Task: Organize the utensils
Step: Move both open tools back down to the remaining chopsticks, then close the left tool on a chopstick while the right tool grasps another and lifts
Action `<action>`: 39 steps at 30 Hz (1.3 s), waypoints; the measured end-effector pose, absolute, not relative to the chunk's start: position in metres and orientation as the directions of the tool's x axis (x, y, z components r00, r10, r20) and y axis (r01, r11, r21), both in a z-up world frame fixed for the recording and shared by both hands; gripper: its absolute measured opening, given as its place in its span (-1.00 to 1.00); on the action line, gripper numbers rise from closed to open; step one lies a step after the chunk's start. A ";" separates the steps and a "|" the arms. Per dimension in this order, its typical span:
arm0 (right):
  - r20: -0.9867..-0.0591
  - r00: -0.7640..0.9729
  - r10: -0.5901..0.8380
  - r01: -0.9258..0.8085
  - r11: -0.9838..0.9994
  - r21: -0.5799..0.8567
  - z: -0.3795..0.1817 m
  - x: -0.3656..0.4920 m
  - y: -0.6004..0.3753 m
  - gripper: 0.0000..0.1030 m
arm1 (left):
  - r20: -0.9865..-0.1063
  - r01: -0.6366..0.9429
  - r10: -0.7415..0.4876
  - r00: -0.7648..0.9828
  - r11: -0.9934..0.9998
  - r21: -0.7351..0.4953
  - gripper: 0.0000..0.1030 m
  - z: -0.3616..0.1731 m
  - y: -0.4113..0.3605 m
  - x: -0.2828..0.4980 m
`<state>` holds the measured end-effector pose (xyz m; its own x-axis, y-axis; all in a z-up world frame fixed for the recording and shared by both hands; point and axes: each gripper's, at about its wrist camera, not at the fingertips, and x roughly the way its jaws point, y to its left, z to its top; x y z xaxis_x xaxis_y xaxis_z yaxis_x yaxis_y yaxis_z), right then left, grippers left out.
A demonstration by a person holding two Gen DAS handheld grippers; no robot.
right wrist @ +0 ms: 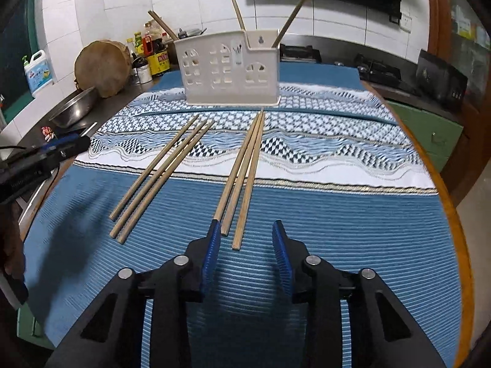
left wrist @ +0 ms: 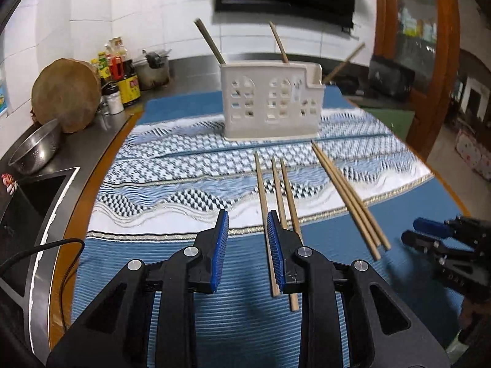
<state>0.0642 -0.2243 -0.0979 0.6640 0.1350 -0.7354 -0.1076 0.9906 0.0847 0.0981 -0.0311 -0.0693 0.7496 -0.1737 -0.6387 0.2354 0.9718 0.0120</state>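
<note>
Over the blue mat (right wrist: pixel 337 230), both claws angled downward, left claw (left wrist: pixel 247 245) and right claw (right wrist: pixel 245 254) open above loose chopsticks (right wrist: pixel 242 171).

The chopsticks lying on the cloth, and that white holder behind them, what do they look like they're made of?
The chopsticks look like bare bamboo or light wood: matte tan, with squared cut ends and no gloss. The white holder looks like moulded plastic, though glazed ceramic is possible: smooth off-white walls with clean window-shaped cutouts and thin edges.
</note>
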 end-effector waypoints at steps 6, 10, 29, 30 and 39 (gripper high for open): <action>-0.756 0.642 0.128 -0.103 0.991 0.081 -0.106 0.073 -0.223 -0.50 | -0.668 0.268 -0.175 0.723 0.963 0.039 -0.50 -0.084 -0.040 0.103; -0.767 0.629 0.126 -0.100 0.992 0.081 -0.112 0.076 -0.222 -0.55 | -0.695 0.282 -0.172 0.699 0.958 0.046 -0.50 -0.094 -0.043 0.106; -0.784 0.609 0.117 -0.088 0.993 0.080 -0.122 0.086 -0.222 -0.75 | -0.777 0.283 -0.173 0.605 0.959 0.006 -0.52 -0.131 -0.046 0.122; -0.783 0.610 0.121 -0.089 0.993 0.083 -0.121 0.086 -0.222 -0.75 | -0.780 0.276 -0.165 0.604 0.961 0.010 -0.52 -0.133 -0.045 0.123; -0.794 0.591 0.142 -0.103 0.990 0.100 -0.128 0.088 -0.216 -0.75 | -0.774 0.274 -0.190 0.603 0.962 -0.023 -0.56 -0.134 -0.040 0.125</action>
